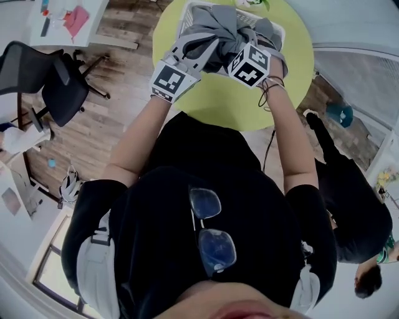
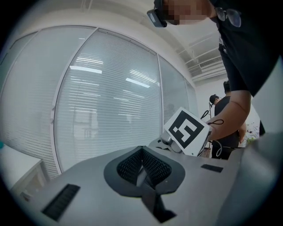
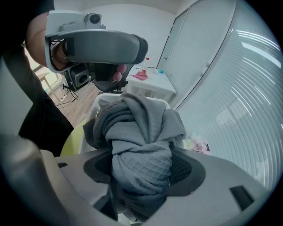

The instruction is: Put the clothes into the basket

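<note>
A white basket (image 1: 187,14) stands on the round yellow-green table (image 1: 230,99) with a heap of grey clothes (image 1: 218,28) in it. My right gripper (image 3: 141,170) is shut on a twisted wad of the grey garment (image 3: 141,132), which it holds just above the basket (image 3: 104,96). In the head view that right gripper (image 1: 235,45) sits at the heap's right side. My left gripper (image 2: 142,156) is shut with nothing between its pads and points off at the window blinds. Seen from the head, the left gripper (image 1: 201,45) hovers at the heap's left side.
A black office chair (image 1: 56,81) stands on the wood floor at the left. Behind it is a white desk (image 1: 68,19) with small items. Another person in black (image 1: 349,199) stands at the right. Slatted window blinds (image 2: 101,97) are close by.
</note>
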Demonstrator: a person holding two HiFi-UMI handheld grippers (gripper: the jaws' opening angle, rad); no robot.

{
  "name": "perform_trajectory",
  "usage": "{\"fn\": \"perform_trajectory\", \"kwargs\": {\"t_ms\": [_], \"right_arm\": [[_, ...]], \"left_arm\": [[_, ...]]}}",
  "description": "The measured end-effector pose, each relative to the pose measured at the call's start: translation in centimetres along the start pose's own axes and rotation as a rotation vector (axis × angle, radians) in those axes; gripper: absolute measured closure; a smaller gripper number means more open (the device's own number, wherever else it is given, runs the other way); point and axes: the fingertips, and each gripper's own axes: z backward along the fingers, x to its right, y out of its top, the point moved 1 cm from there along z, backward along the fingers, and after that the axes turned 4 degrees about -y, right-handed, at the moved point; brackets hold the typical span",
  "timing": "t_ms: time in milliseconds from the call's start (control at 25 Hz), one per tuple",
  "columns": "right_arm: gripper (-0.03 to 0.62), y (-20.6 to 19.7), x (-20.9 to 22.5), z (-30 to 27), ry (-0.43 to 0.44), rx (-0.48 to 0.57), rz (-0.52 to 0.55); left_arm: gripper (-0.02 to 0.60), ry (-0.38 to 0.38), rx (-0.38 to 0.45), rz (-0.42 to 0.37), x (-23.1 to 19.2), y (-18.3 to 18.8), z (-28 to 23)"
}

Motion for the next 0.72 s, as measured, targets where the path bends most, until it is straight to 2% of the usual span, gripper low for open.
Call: {"fn": "perform_trajectory", "kwargs": {"t_ms": [240,720], "right_arm": [[0.269,-1.5,-0.8,-3.6,0.052,-0.018,-0.038],[0.269,-4.4,-3.0,-10.0,0.103,-0.069,-0.059]], "left_arm": [[0.571,-0.022,-0.031,0.025,-0.6,-1.9,-1.3],[0.571,-0.041,-0.077,0.053,-1.6,-4.2,-2.3]]}}
